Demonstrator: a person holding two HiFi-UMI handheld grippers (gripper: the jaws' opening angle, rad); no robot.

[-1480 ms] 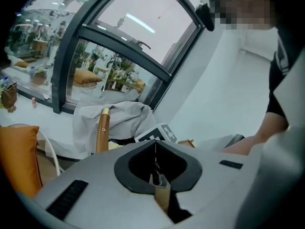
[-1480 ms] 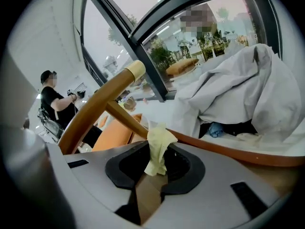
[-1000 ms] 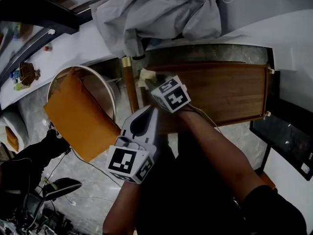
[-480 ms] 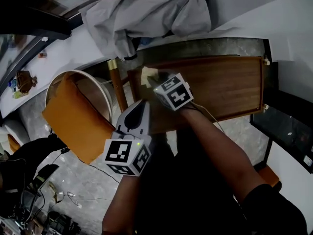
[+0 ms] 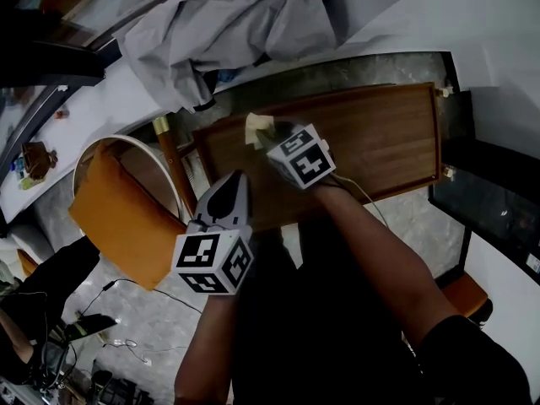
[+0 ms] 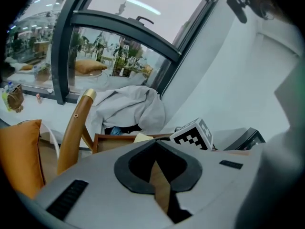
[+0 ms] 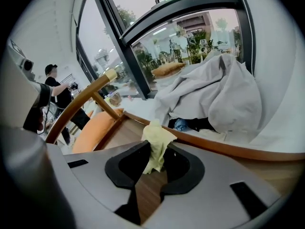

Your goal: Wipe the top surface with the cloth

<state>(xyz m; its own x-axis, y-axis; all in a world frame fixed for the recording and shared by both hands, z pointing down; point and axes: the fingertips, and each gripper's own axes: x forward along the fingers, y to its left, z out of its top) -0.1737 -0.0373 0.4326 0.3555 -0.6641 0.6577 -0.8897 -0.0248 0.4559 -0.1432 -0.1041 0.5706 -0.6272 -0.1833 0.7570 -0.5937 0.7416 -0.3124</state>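
Cloth (image 5: 256,126): yellow, pinched in the right claw (image 5: 272,135), on the bench (image 5: 380,142) top near its 9 o'clock end.
Bench long axis: 9 to 3 o'clock, so most of the surface lies toward 3, the likely stroke direction.
Left claw (image 5: 234,178): pressed together, empty, at the right claw's 7 o'clock.
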